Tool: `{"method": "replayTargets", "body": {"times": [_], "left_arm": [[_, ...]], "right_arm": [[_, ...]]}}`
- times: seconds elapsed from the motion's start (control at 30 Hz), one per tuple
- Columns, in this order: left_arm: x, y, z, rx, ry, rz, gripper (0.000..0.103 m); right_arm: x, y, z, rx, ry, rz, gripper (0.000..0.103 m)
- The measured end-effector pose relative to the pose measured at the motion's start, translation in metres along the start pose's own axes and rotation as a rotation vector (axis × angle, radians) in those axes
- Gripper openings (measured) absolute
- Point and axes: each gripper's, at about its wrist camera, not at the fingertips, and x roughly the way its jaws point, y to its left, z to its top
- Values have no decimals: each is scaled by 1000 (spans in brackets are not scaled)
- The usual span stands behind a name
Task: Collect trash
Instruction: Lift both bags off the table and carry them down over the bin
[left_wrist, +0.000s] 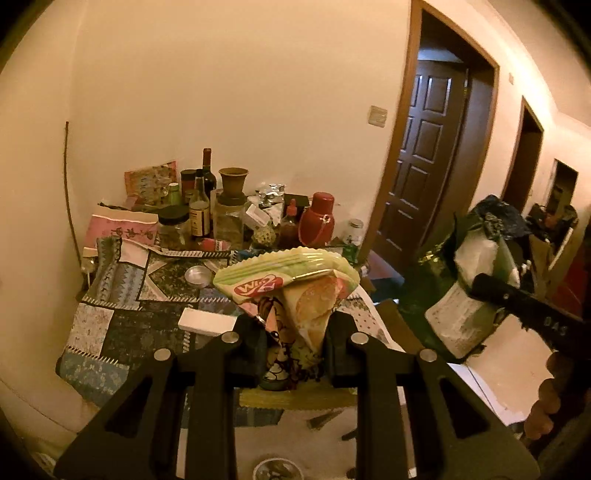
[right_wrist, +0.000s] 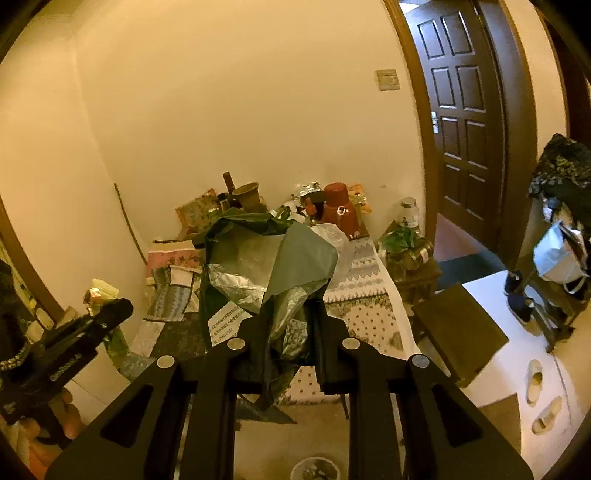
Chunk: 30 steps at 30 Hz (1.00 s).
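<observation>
**Both grippers loaded; table not yet cleared**

Nearest item, left wrist view: left gripper (left_wrist: 295, 343), jaws pinching a bunch of snack wrappers (left_wrist: 295, 295) — pale green packet with a red logo on top, an orange-fruit print and a cartoon print beneath. Wrappers stand up out of the jaws, clear of the table.

Nearest item, right wrist view: right gripper (right_wrist: 291, 332), jaws pressed tight on the gathered neck of a green plastic bag (right_wrist: 273, 266). Bag is bulky; silvery film and a white printed label show at its mouth. Same bag appears at the right of the left wrist view, held up beside the doorway.

Person: fingers around each gripper handle, at the view edges only.

Background: table (left_wrist: 122, 332) under a patchwork cloth, against the far wall. Far end crowded with bottles, jars, a clay pot (left_wrist: 233, 181), a red flask (left_wrist: 317, 221) and crumpled foil (left_wrist: 271, 192). Nearer part of the cloth carries a white box (left_wrist: 207, 321) and a small round tin (left_wrist: 197, 275).

Status, as a judgement: collecting is under way. One handful of wrappers is picked up but not yet in the bag; bag mouth is pinched closed. Foil and loose packaging at the far end look like trash still to gather. A small bin on the floor below may be the final drop point; its contents cannot be made out.
</observation>
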Motion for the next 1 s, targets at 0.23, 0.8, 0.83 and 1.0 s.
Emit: {"method": "replayTargets", "body": {"times": [0.23,0.8,0.83,1.0], "left_arm": [[-58,21,-31,28,0,-15,23],[-123,46,-111,19,114,-77,23],[-120,47,-114,14,128,-77,23],[-104,47,-135,-7,196,-73,23]], "right_arm": [[-39,34,-41,19,9,-23,16],[-81,64,-129,57,132,-94,16],[-78,62,-132,61,148,-98,16],[-69,50,-153,72,206,-116,16]]}}
